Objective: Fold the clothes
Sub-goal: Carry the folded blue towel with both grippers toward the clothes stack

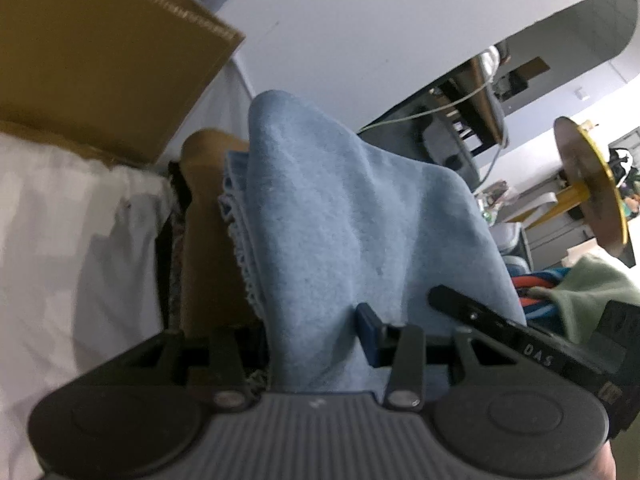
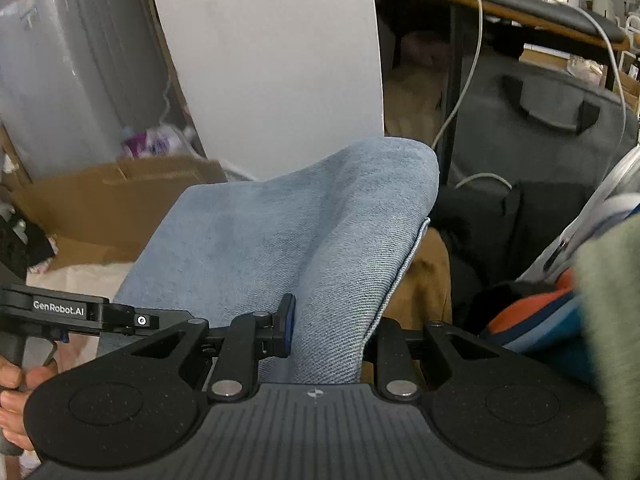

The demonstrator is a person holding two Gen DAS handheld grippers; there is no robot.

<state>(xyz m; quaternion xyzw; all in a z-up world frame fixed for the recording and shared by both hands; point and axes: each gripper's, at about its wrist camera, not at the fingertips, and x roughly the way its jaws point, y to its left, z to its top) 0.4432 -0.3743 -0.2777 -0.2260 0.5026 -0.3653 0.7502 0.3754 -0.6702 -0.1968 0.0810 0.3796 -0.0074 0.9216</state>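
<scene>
A light blue denim-like garment hangs bunched up in the air, with both grippers holding it. My left gripper is shut on one thick fold; only its blue right pad shows, and the cloth covers the other finger. My right gripper is shut on the same garment; its blue left pad presses into the fabric and the right finger is under the hem. The two grippers sit close side by side: the right one shows in the left wrist view, and the left one in the right wrist view.
A cardboard box and white cloth lie to the left. A brown garment sits under the blue one. Green cloth and orange-striped clothes are on the right. A white panel and dark bag stand behind. A hand grips the left handle.
</scene>
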